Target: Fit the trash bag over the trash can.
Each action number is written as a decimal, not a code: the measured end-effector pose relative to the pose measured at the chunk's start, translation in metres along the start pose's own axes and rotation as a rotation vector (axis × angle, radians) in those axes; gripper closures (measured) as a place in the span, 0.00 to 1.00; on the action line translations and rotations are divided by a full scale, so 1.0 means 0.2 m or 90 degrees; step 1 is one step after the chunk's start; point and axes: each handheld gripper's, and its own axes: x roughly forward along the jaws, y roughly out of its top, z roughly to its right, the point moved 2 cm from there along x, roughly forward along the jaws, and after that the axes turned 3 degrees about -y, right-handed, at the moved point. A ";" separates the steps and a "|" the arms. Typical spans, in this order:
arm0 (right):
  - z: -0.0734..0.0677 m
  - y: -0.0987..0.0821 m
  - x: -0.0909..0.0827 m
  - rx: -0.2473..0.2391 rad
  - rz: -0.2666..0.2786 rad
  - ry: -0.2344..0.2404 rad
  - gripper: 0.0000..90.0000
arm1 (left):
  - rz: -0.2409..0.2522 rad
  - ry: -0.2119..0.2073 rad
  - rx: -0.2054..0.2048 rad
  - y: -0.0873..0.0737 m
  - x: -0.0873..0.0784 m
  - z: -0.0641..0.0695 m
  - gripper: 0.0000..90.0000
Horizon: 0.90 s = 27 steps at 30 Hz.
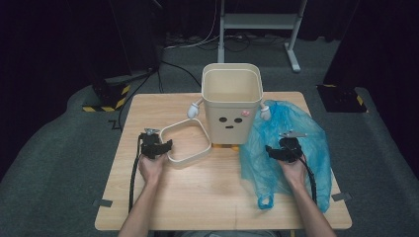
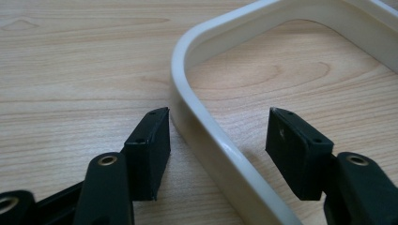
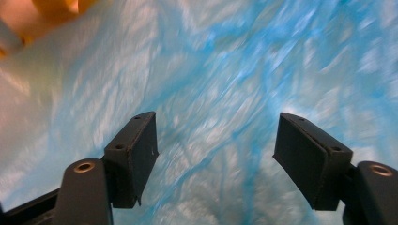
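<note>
A cream bin (image 1: pixel 231 101) with a cartoon face and small arms stands upright at the table's far middle. Its loose cream rim ring (image 1: pixel 185 142) (image 2: pixel 206 136) lies flat on the wood just left of it. My left gripper (image 1: pixel 165 147) (image 2: pixel 218 136) is open, its jaws straddling the ring's near-left corner, one outside and one inside. A crumpled blue plastic bag (image 1: pixel 286 148) (image 3: pixel 225 84) lies spread on the right side of the table. My right gripper (image 1: pixel 272 152) (image 3: pixel 216 154) hovers open over the bag with nothing between its jaws.
The wooden table (image 1: pixel 207 197) has bare wood in front and at the left. Beyond it are a white stand's legs (image 1: pixel 257 22), cables on the grey floor, and dark curtains. A yellow-black striped base (image 1: pixel 106 98) sits far left.
</note>
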 end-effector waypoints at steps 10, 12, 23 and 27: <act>0.03 0.14 0.01 0.029 0.012 -0.006 0.26 | 0.019 0.014 0.015 -0.03 0.00 0.02 0.45; 0.03 0.16 0.04 0.040 0.006 -0.011 0.24 | 0.017 0.017 0.022 -0.03 0.00 0.02 0.44; 0.04 0.24 0.18 0.062 -0.002 -0.054 0.22 | 0.008 0.024 0.047 -0.03 0.01 0.04 0.39; 0.04 0.26 0.23 0.069 -0.008 -0.062 0.21 | 0.008 0.022 0.045 -0.03 0.00 0.04 0.39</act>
